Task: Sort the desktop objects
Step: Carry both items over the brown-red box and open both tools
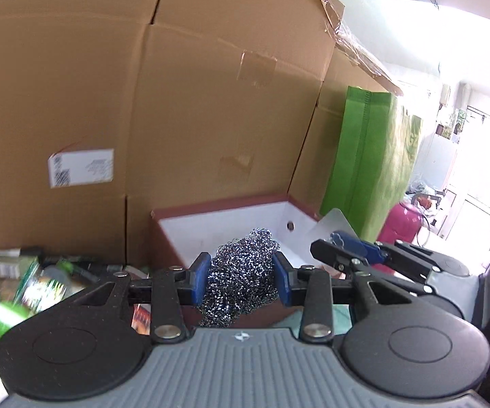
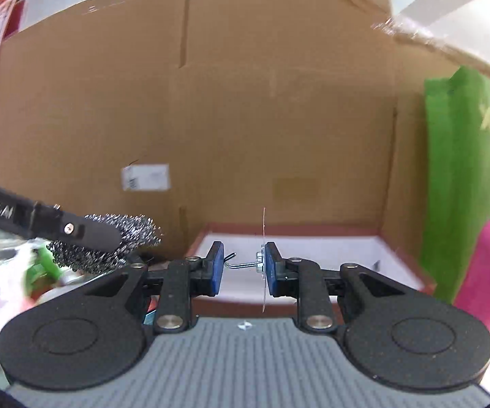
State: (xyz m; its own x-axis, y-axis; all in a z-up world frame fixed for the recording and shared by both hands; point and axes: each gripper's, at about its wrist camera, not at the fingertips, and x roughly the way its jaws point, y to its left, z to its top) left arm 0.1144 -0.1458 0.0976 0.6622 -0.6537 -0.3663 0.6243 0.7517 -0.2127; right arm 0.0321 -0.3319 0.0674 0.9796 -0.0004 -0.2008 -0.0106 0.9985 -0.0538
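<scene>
Left gripper [image 1: 241, 280] clamped on a steel scourer [image 1: 241, 272]; right gripper [image 2: 244, 268] pinching a clear adhesive hook [image 2: 262, 261]. Both raised just before the open white-lined box [image 2: 313, 248]. Likely mid-carry; next, reaching over the rim and releasing inside.

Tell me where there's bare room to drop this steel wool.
The white floor of the red-rimmed box is bare ahead of both grippers, bordered behind by the cardboard wall. Left of the box, the packets crowd the surface. The steel wool sits in the left gripper.
</scene>
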